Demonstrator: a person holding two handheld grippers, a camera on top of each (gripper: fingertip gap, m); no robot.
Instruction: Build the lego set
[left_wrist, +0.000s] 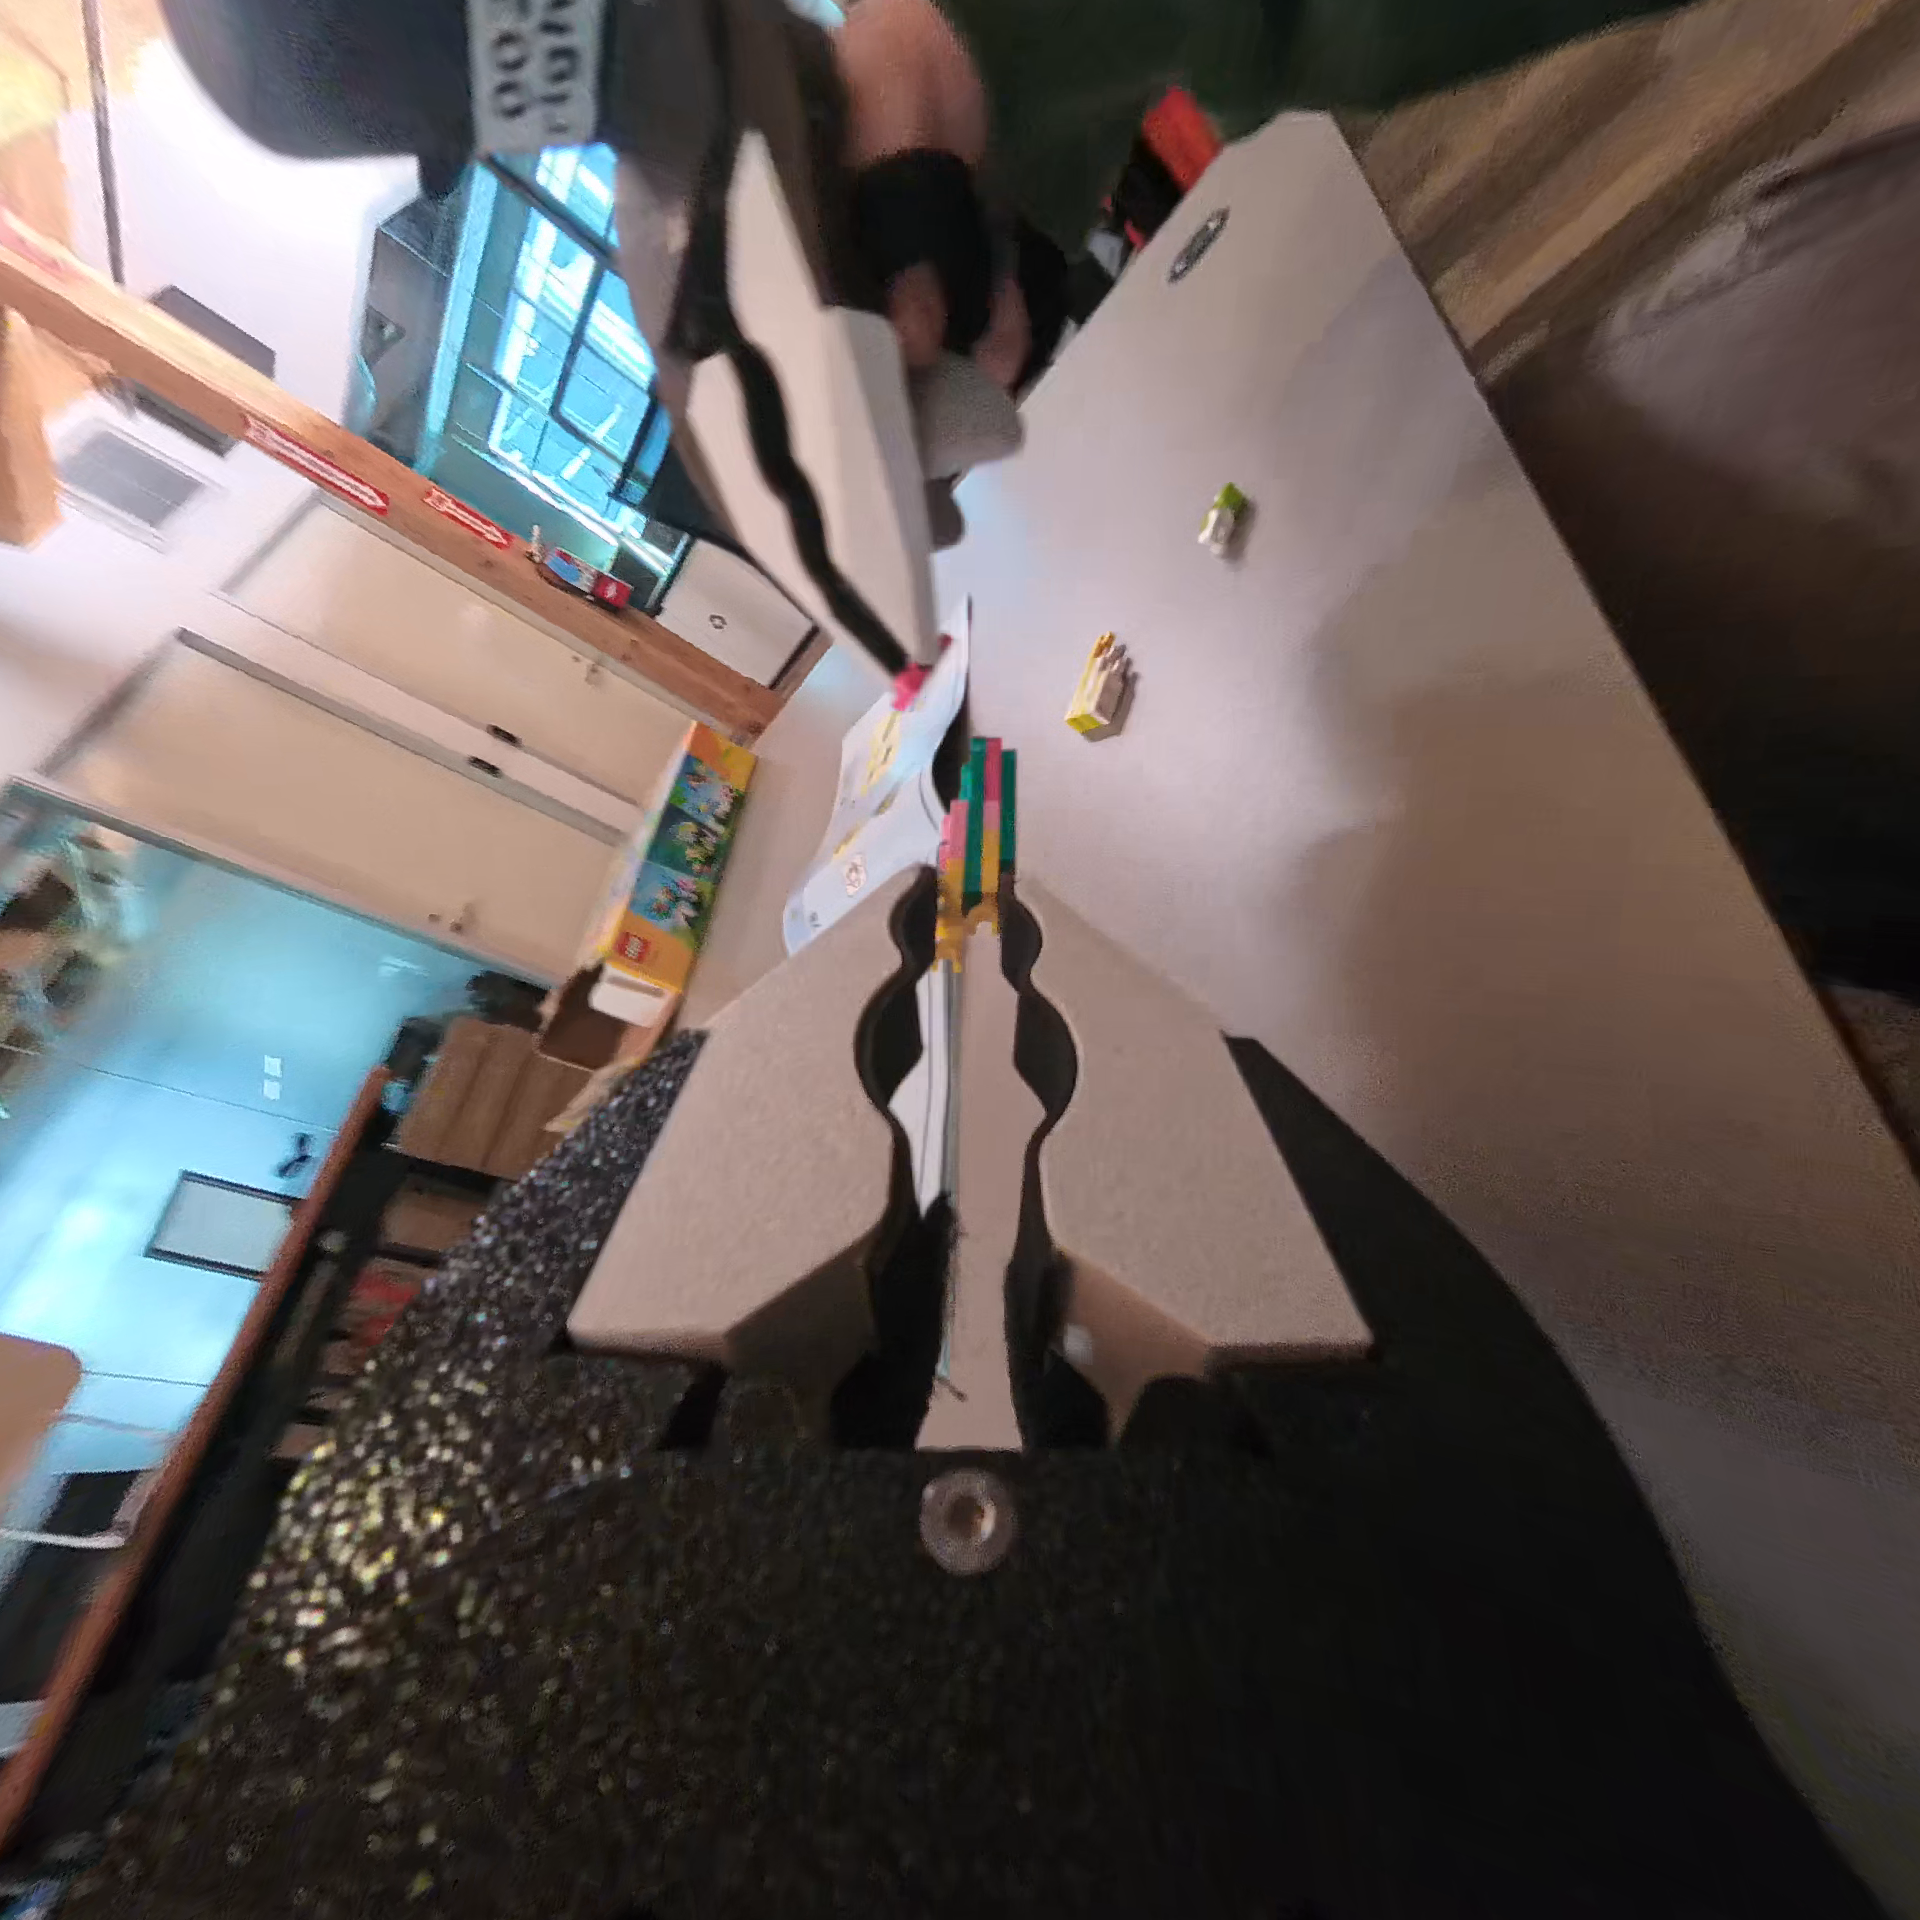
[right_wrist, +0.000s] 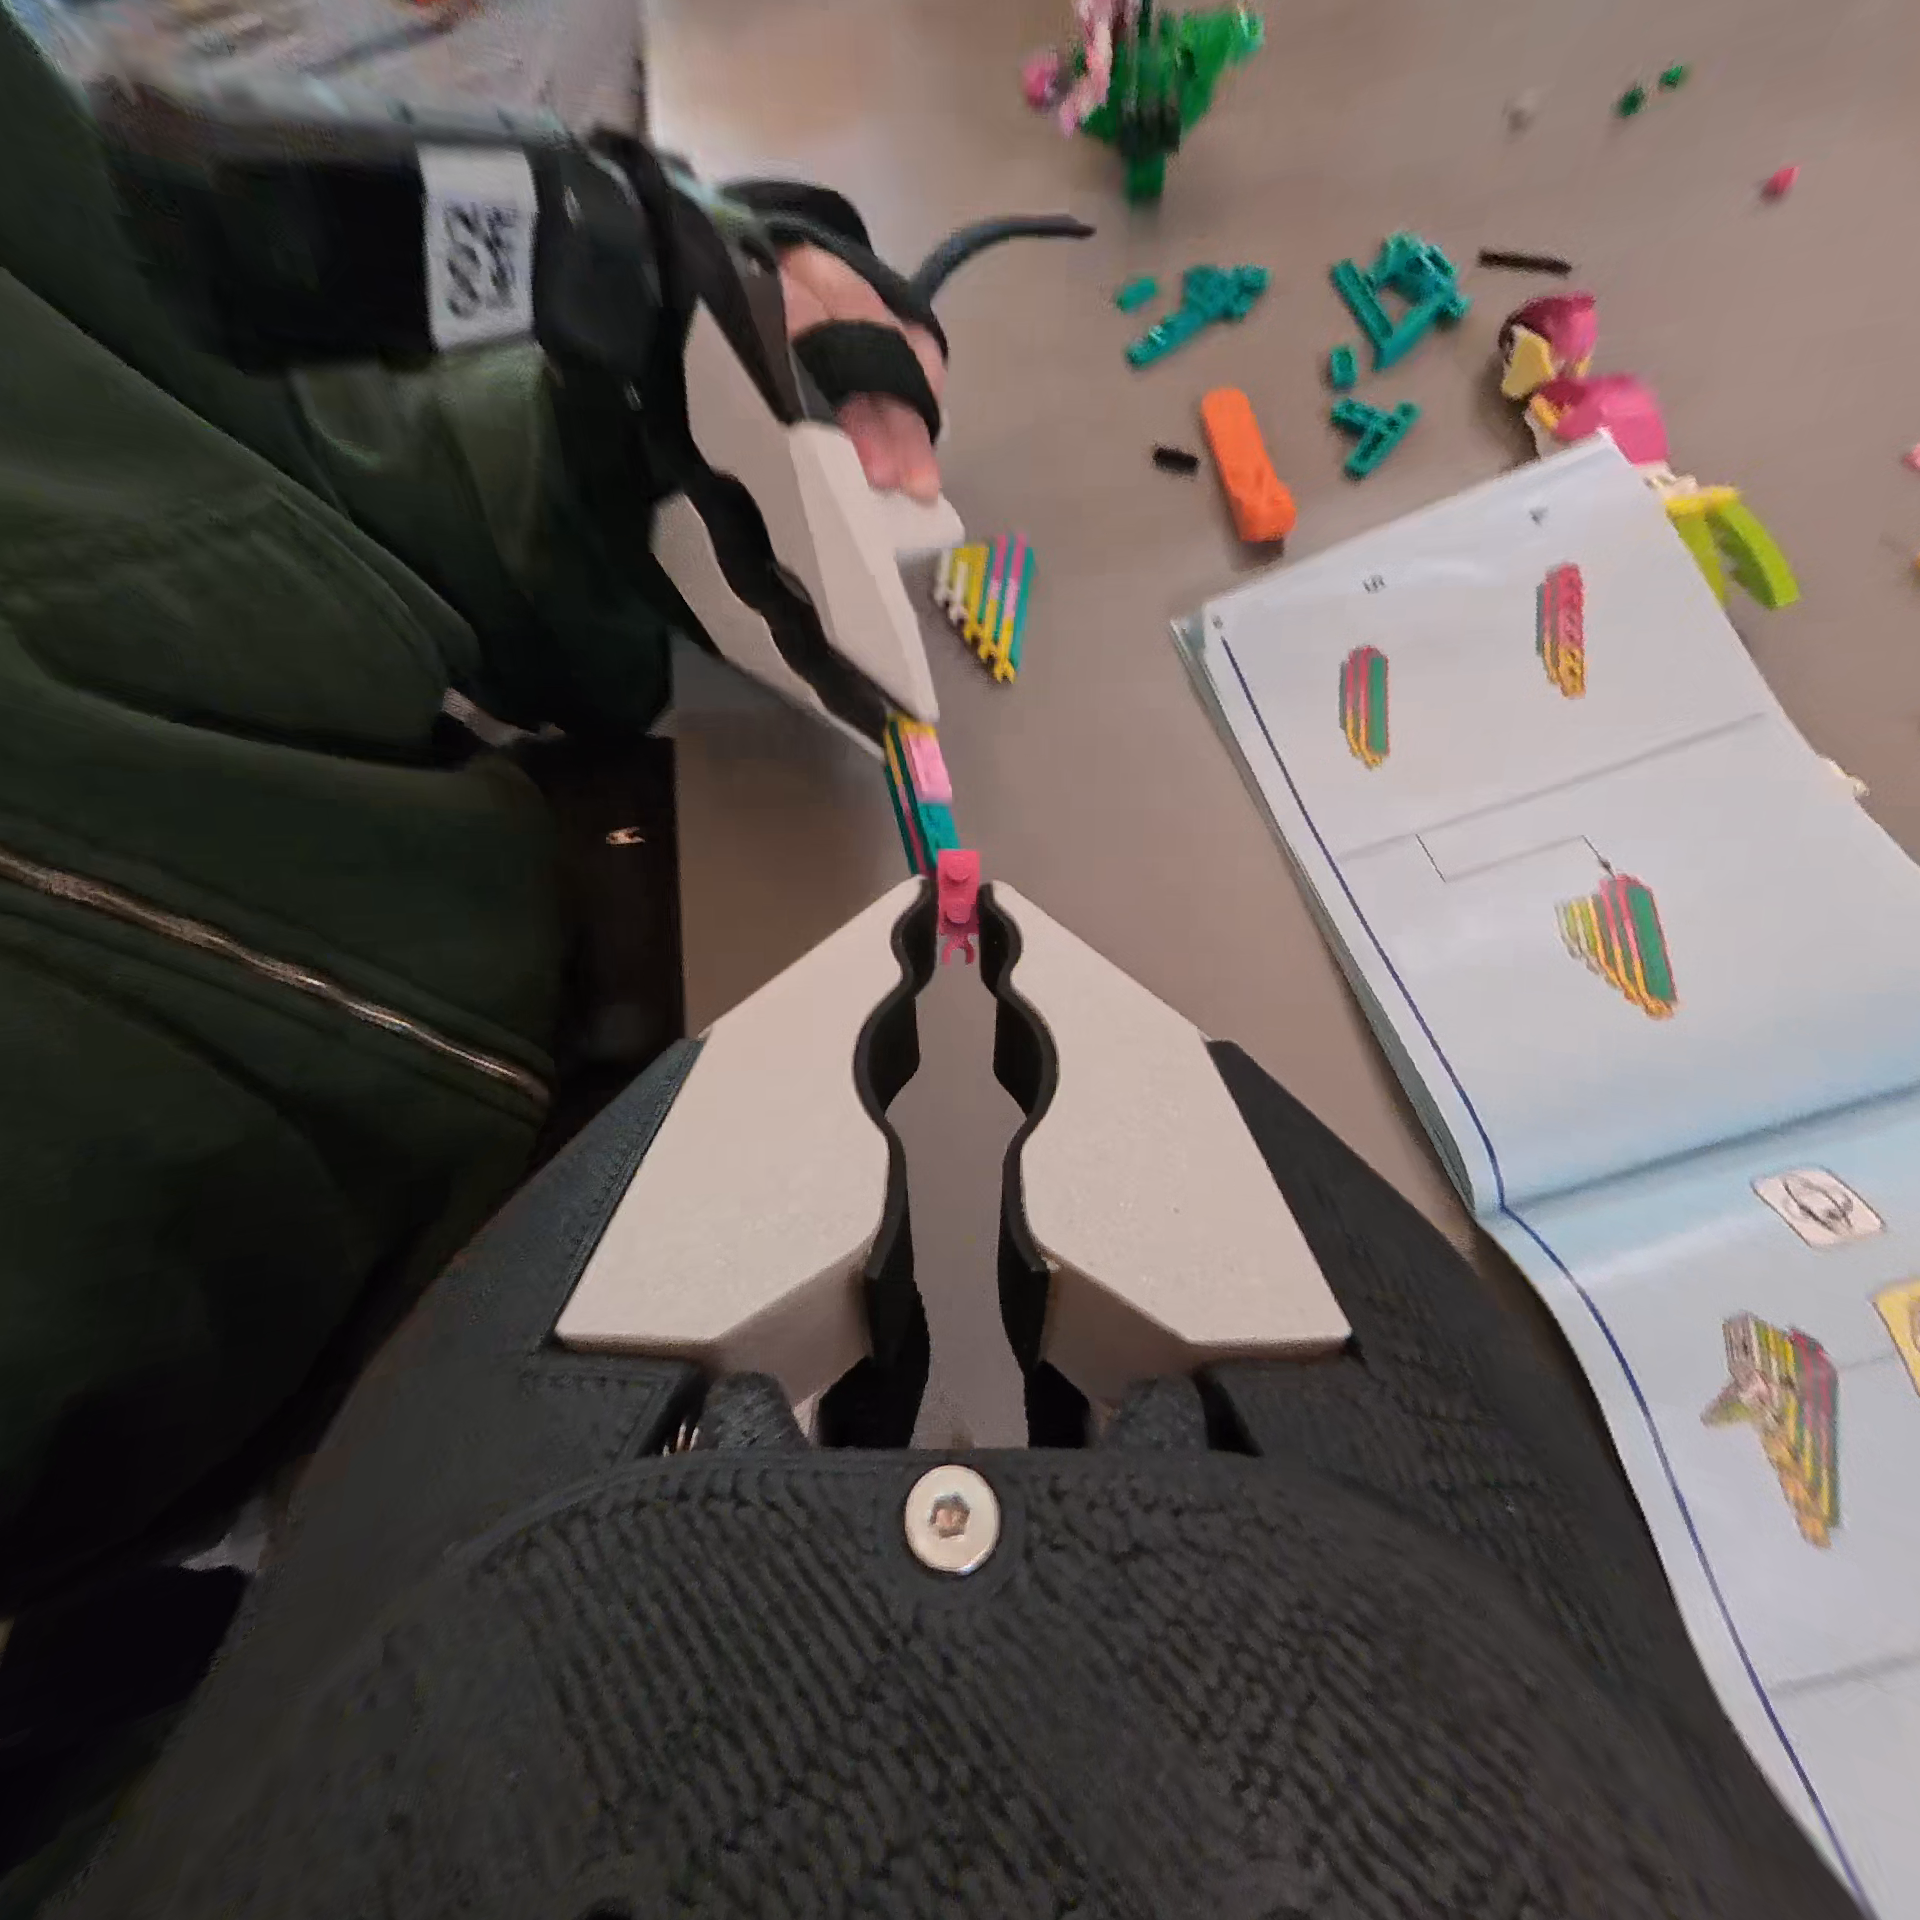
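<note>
My left gripper (left_wrist: 968, 899) is shut on a striped teal, pink and yellow brick stack (left_wrist: 982, 821), held by its yellow end above the table. My right gripper (right_wrist: 956, 894) is shut on a small dark pink clip plate (right_wrist: 958, 902). In the right wrist view the left gripper (right_wrist: 904, 717) comes in from the upper left holding the striped stack (right_wrist: 920, 795), whose lower end sits right at the pink plate. In the left wrist view the right gripper (left_wrist: 909, 675) holds the pink plate (left_wrist: 912, 681) just beyond the stack.
An open instruction booklet (right_wrist: 1558, 935) lies to the right. A second striped stack (right_wrist: 992, 597), an orange brick separator (right_wrist: 1247, 468), teal pieces (right_wrist: 1392, 301), a green build (right_wrist: 1153, 83) and pink-yellow builds (right_wrist: 1579, 384) lie on the grey table (right_wrist: 1091, 727). The set's box (left_wrist: 675, 862) stands behind. Small yellow-white builds (left_wrist: 1101, 691) lie on the table. Left tips to right tips: about 5 cm.
</note>
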